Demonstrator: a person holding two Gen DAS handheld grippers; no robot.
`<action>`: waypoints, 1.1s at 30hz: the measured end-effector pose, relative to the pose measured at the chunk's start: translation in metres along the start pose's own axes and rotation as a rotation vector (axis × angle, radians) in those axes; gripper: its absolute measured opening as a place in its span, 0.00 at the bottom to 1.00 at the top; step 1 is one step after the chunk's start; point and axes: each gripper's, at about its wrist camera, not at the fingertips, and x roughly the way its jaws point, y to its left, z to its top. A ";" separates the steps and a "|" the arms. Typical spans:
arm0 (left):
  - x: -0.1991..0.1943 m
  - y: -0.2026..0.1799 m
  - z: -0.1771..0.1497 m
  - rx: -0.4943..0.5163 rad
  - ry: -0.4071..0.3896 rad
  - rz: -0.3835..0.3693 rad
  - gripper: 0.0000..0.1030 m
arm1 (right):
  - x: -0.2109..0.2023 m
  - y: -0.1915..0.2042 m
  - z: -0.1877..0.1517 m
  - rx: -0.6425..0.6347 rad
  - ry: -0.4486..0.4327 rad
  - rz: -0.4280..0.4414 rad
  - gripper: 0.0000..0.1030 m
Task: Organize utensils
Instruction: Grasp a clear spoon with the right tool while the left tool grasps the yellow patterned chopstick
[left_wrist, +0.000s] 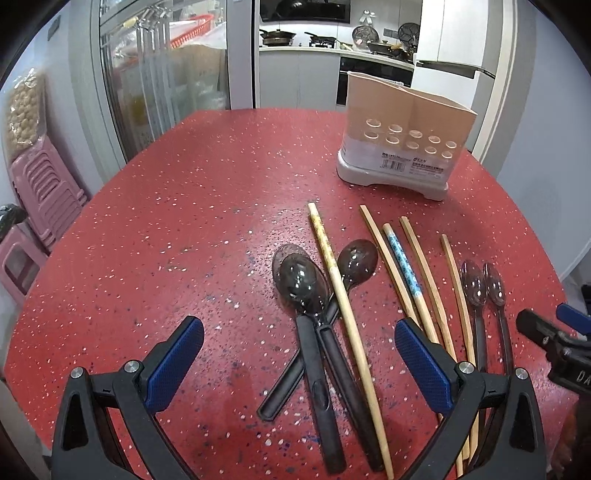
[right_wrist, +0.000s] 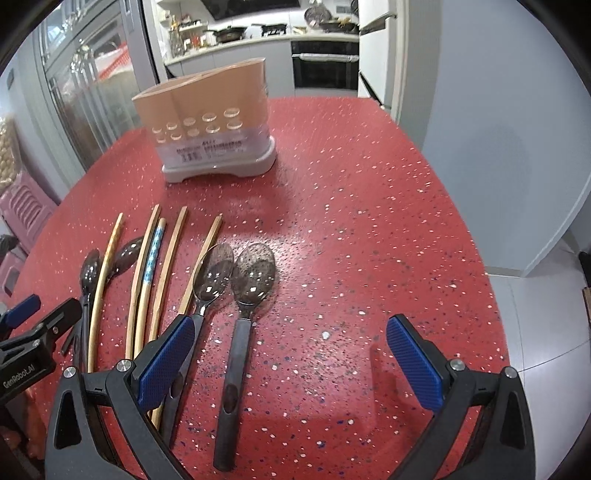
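Both grippers empty, fingers spread wide. Left gripper (left_wrist: 299, 363) low over the crossed dark spoons (left_wrist: 306, 291) and the long chopstick (left_wrist: 343, 295) lying across them, likely lining up a first pick. Right gripper (right_wrist: 291, 362) above the pair of smaller spoons (right_wrist: 255, 280), handles pointing back toward the camera, easy to straddle. More chopsticks (right_wrist: 155, 273) fanned between the two groups. Holder (right_wrist: 207, 122) upright at the far side of the red table (right_wrist: 369, 221), nothing visible inside it. Sorting apparently not started.
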 end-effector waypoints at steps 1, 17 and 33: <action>0.001 0.000 0.002 -0.005 0.006 -0.006 1.00 | 0.003 0.003 0.001 -0.010 0.012 -0.002 0.99; 0.020 -0.019 0.046 0.077 0.024 -0.033 1.00 | 0.034 0.013 0.011 -0.067 0.155 -0.036 0.56; 0.083 -0.011 0.086 0.047 0.257 -0.099 0.76 | 0.040 0.008 0.028 -0.108 0.193 0.029 0.12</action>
